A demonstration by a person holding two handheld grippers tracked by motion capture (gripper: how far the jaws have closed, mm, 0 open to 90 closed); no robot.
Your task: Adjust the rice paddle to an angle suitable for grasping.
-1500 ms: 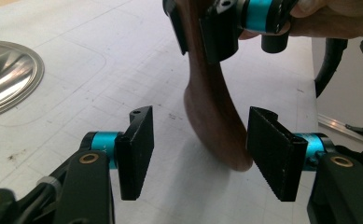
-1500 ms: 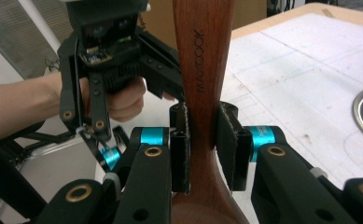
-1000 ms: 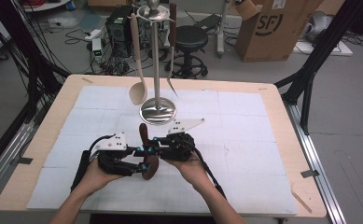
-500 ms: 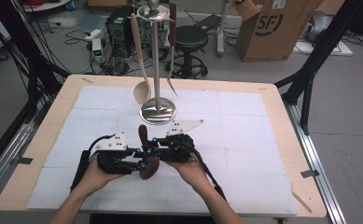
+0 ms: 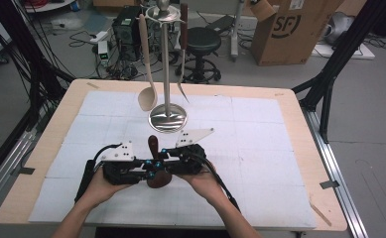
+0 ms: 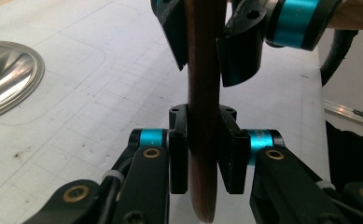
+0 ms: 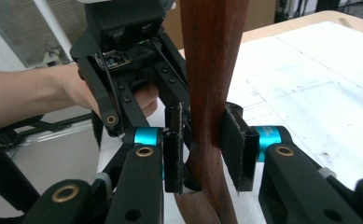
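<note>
- Hemmed in ahead of the paired hands: round polished steel base [image 5: 167, 118] of the utensil stand just beyond.
- Dangling above that base: pale wooden spoon [image 5: 147, 74] and dark-handled fork [image 5: 182, 54].
- Open white gridded mat [image 5: 260, 144] rightward, and leftward too.

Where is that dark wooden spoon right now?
In the high view the dark wooden spoon sits near the table's front middle, between the left gripper and right gripper, just in front of the steel stand's round base.
</note>
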